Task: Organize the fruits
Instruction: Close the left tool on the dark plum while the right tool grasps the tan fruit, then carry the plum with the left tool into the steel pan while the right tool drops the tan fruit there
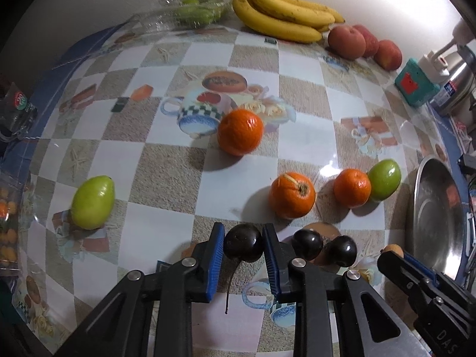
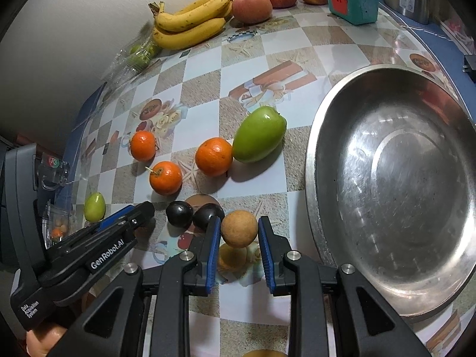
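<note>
A small round dark purple plum (image 1: pixel 243 246) sat low on the bench (image 1: pixel 166 166), squeezed between the blue jaws of the left gripper (image 1: pixel 243 253). Two more dark plums (image 1: pixel 324 245) lay just beside it. The right gripper (image 2: pixel 239 238) had its jaws clamped on a little round brown fruit (image 2: pixel 239 228), near the rim of a big shiny metal bowl (image 2: pixel 395 184). Three orange tangerines (image 2: pixel 213 156) and two green fruits (image 2: pixel 258 137) lay farther back. Yellow bananas (image 1: pixel 282 15) and red apples (image 1: pixel 346 41) rested by the wall.
</note>
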Action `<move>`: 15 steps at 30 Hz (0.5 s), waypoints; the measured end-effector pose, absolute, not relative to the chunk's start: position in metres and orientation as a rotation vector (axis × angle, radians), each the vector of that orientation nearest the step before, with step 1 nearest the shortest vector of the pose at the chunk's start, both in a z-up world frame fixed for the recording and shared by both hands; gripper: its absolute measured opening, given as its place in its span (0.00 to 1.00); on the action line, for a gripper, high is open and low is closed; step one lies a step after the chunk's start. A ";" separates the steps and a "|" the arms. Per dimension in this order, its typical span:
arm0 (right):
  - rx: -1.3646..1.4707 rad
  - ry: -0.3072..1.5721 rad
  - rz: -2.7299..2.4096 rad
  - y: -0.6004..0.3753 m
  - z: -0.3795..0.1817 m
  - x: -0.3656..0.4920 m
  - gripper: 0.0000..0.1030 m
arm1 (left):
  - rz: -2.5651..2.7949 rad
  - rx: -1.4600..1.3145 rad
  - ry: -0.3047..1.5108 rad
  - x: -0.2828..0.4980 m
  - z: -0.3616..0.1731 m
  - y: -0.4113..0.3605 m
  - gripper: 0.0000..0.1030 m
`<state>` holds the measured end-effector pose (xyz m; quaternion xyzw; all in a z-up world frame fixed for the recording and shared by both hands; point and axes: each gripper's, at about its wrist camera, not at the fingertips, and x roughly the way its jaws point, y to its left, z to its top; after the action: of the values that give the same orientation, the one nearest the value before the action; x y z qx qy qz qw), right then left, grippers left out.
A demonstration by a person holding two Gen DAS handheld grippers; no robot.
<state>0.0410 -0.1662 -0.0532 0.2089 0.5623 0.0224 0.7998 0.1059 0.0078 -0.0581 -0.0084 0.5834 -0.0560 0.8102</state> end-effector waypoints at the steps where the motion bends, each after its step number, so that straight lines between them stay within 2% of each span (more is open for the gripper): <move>1: 0.449 1.204 0.049 -0.166 -0.053 0.042 0.26 | -0.120 -0.021 1.238 0.106 -0.054 0.009 0.27; 15: 0.507 1.151 -0.048 -0.205 -0.038 0.032 0.26 | -0.193 0.009 1.099 0.095 -0.015 -0.020 0.27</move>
<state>0.0321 -0.2050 -0.0384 0.2371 0.5385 -0.0224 0.8083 0.0948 -0.0196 -0.0153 0.0043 0.5214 -0.0917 0.8483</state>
